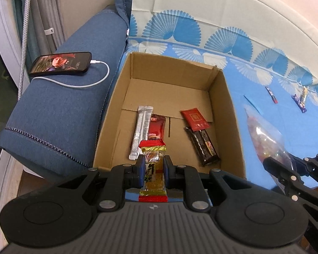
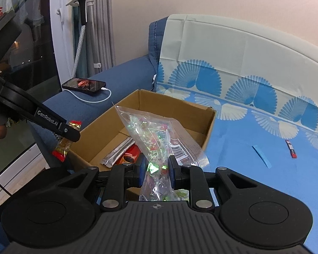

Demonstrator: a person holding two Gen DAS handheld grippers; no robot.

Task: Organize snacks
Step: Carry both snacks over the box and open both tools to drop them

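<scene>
Item one: your left gripper (image 1: 152,166) is clamped narrow on a gold-and-red foil-wrapped snack bar (image 1: 153,169), pads pressing its middle, the wrapper standing lengthwise between them. It hangs over the near rim of the open brown cardboard box (image 1: 226,114).

Item two: your right gripper (image 2: 156,170) pinches a clear plastic bag of mixed coloured candies (image 2: 156,139), fingers close together on its lower part; the bag rises in front of the box's near right corner.

Box contents: a silver stick sachet (image 1: 140,132) at left, partly overlapping a red sachet (image 1: 156,128) just beside it; a red square packet (image 1: 194,119) at right, its near edge lying on a dark brown chocolate bar (image 1: 203,147).

Still outside the box, on the blue fan-patterned cloth (image 1: 239,97) at far right: a small dark bar with a red end (image 1: 271,95) and a purple-wrapped sweet (image 1: 299,103).

Far left, on the blue sofa armrest (image 1: 59,110): a black phone (image 1: 60,64) with a lit screen, plugged into a white cable (image 1: 89,82).
</scene>
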